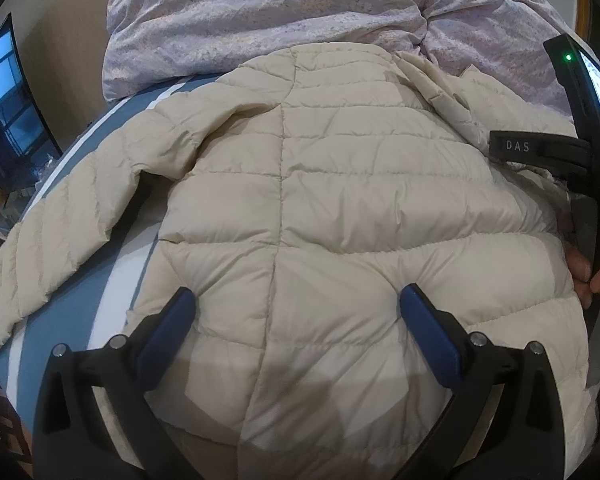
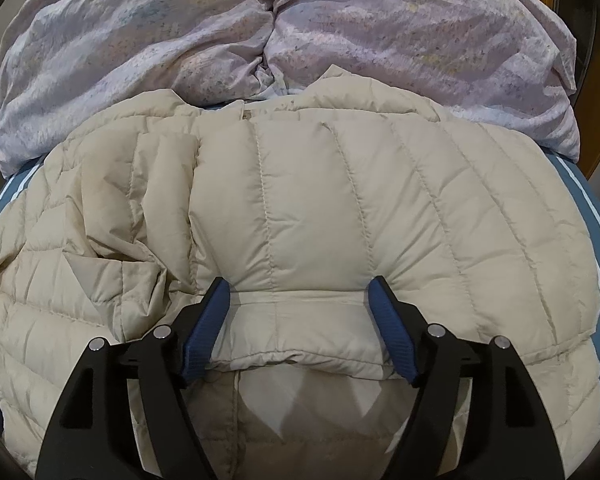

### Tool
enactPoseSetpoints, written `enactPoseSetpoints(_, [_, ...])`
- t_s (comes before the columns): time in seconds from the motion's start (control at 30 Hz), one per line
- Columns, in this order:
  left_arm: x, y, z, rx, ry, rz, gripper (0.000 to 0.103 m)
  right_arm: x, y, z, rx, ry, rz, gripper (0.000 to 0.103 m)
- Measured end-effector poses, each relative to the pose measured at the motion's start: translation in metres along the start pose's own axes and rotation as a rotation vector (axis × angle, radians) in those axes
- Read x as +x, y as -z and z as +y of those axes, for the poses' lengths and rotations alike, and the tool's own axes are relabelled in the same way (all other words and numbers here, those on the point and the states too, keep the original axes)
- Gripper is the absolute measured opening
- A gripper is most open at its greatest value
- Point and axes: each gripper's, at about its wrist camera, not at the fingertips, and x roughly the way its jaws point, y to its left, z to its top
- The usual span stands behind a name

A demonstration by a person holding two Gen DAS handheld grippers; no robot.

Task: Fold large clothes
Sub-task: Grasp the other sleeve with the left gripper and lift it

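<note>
Cream quilted down jacket (image 1: 340, 208) lies spread on the blue-and-white striped bed sheet (image 1: 80, 312) under both claws, its folded-over band of fabric sitting between the right claw's (image 2: 298, 300) blue fingers, which stand apart around it without pinching. Left claw (image 1: 296, 300) hovers with fingers spread wide just above the puffy hem. Before lifting, I would close the right claw fully on that band, keeping the fold short of the crumpled lilac duvet (image 2: 260, 40) beyond.
</note>
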Motion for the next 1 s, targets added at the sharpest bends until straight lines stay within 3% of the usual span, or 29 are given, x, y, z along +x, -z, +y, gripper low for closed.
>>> enactPoseSetpoints(0.17, [-0.025,0.005,0.036,-0.087,0.028,-0.037,0.101,0.001,0.0,0.0,0.005,-0.011,0.001,0.076])
enactPoseSetpoints(0.33, [-0.05,0.011,0.104,-0.171,-0.087,-0.066,0.101,0.001,-0.001,0.0,0.007,-0.021,0.001,0.079])
enactPoseSetpoints(0.57, [-0.061,0.025,0.211,-0.366,-0.225,-0.012,0.101,0.001,0.0,0.001,0.005,-0.031,0.003,0.083])
enactPoseSetpoints(0.7, [-0.062,0.034,0.254,-0.454,-0.293,0.011,0.101,0.001,0.0,0.002,0.001,-0.044,0.005,0.088])
enactPoseSetpoints(0.8, [-0.061,0.041,0.281,-0.524,-0.302,0.025,0.101,0.001,0.0,0.001,0.001,-0.052,0.006,0.089])
enactPoseSetpoints(1.0, [-0.045,0.055,0.312,-0.64,-0.238,0.063,0.083,0.002,0.0,0.001,0.004,-0.06,0.005,0.091])
